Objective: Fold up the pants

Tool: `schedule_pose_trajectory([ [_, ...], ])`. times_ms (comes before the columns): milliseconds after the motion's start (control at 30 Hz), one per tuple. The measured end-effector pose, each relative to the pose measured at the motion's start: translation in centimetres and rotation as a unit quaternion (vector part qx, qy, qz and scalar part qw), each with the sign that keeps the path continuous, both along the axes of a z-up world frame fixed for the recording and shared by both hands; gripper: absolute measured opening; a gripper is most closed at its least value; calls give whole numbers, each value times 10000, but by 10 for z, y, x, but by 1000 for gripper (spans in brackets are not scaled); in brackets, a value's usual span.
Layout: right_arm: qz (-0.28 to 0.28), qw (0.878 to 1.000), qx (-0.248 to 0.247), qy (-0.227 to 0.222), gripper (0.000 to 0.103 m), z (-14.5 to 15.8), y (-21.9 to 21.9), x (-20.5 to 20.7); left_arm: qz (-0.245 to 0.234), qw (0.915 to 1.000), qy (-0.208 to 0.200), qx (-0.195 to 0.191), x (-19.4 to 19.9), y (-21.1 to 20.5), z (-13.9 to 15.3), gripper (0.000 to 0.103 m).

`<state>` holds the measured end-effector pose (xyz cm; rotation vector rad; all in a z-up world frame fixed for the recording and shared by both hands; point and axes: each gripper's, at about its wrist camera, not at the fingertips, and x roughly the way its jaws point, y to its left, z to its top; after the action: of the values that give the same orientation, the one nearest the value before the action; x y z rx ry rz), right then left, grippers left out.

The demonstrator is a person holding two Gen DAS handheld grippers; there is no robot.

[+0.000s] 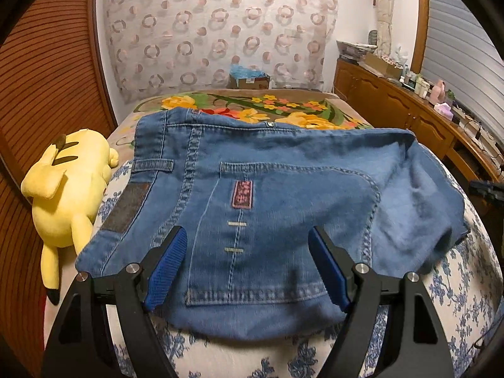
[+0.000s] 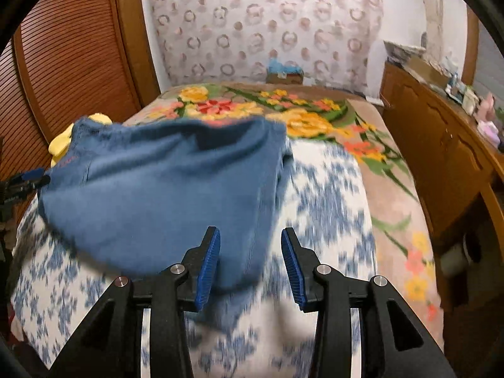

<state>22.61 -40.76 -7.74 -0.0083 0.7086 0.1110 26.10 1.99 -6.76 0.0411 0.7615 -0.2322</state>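
At nine o'clock a yellow plush toy [image 1: 67, 186] lay beside the folded denim pants [image 1: 252, 195] on the blue-flowered bedspread [image 1: 456, 277]. The left gripper [image 1: 247, 264] hovered at six o'clock, jaws wide, empty. The right gripper [image 2: 250, 264] stood partly open; nothing was clamped, the pants at ten o'clock.

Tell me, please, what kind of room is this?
Most likely a bedroom in a home: a bed with floral covers, a yellow plush toy lying beside the jeans, and a wooden dresser crowded with small bottles.
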Motion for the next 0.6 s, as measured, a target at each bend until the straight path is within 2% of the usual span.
schedule_pose_trajectory([
  [200, 22, 9992, 268, 299, 42, -20, 9, -16, 308, 9995, -42, 51, -11, 23, 2, 80],
  [433, 89, 9982, 170, 561, 42, -31, 17, -17, 808, 9966, -7, 160, -19, 66, -3, 80],
  [533, 168, 9985, 90, 521, 41, -32, 14, -15, 1056, 9938, 2, 350, -20, 83, -7, 80],
  [600, 214, 9985, 54, 495, 36, -32, 15, -15, 1183, 9924, 22, 340, -19, 96, -9, 80],
])
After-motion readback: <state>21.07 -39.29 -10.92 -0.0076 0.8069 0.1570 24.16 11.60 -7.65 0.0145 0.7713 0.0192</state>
